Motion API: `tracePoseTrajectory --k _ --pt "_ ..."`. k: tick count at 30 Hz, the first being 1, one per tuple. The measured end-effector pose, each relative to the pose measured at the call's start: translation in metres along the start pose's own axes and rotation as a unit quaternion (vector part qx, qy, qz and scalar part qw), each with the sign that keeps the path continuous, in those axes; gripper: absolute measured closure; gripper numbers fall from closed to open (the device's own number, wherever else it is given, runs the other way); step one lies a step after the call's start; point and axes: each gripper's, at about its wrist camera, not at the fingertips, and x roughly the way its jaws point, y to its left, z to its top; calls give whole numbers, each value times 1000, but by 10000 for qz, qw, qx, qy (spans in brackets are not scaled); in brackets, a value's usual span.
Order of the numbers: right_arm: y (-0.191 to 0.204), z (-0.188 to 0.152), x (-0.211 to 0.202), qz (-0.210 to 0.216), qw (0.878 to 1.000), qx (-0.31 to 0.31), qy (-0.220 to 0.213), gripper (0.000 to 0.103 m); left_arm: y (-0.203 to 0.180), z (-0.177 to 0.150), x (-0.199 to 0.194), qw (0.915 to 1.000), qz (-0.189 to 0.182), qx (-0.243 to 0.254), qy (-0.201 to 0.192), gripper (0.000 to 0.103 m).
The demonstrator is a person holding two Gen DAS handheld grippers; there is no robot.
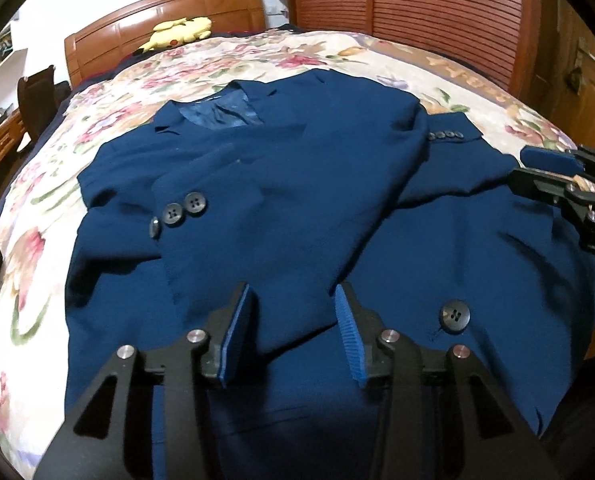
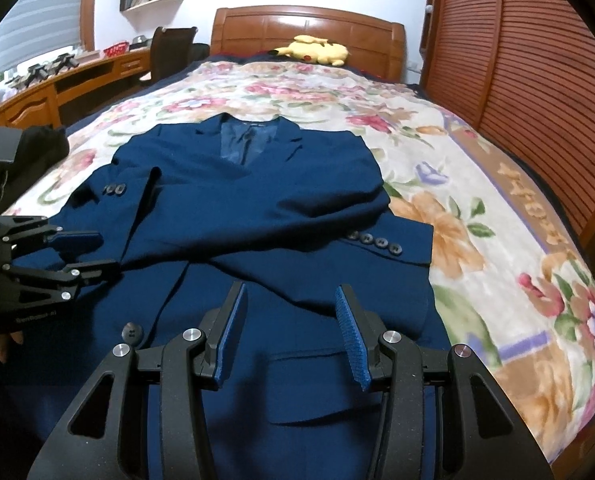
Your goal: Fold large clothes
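Note:
A dark blue suit jacket (image 1: 305,184) lies front up on a floral bedspread (image 1: 109,92), collar toward the headboard, both sleeves folded across the chest. It also shows in the right wrist view (image 2: 249,188). My left gripper (image 1: 293,300) is open and empty, just above the jacket's lower front near a large button (image 1: 454,315). My right gripper (image 2: 289,300) is open and empty over the lower front, below the crossed sleeve cuff (image 2: 381,246). Each gripper shows in the other's view, the right one (image 1: 525,166) and the left one (image 2: 101,252), both open.
A yellow plush toy (image 2: 317,51) lies by the wooden headboard (image 2: 305,26). A slatted wooden wardrobe (image 2: 529,92) runs along the bed's right side. A desk (image 2: 53,80) and a dark chair (image 2: 173,50) stand to the left. The bedspread (image 2: 477,240) extends right of the jacket.

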Motion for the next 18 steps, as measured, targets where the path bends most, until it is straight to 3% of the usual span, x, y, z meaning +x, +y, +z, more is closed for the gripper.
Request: tracePoseTrajectory --k 7,12,18 --pt "1 -1 0 -6 10000 -19 15 57 5 -2 4 9999 -44 -121 72 60" --pt "0 -3 1 -14 10000 -59 24 57 18 -3 -2 9995 57 -292 62 88" --pt "-7 -7 2 -16 10000 17 12 57 47 -6 -40 9968 160 -700 -350 96"
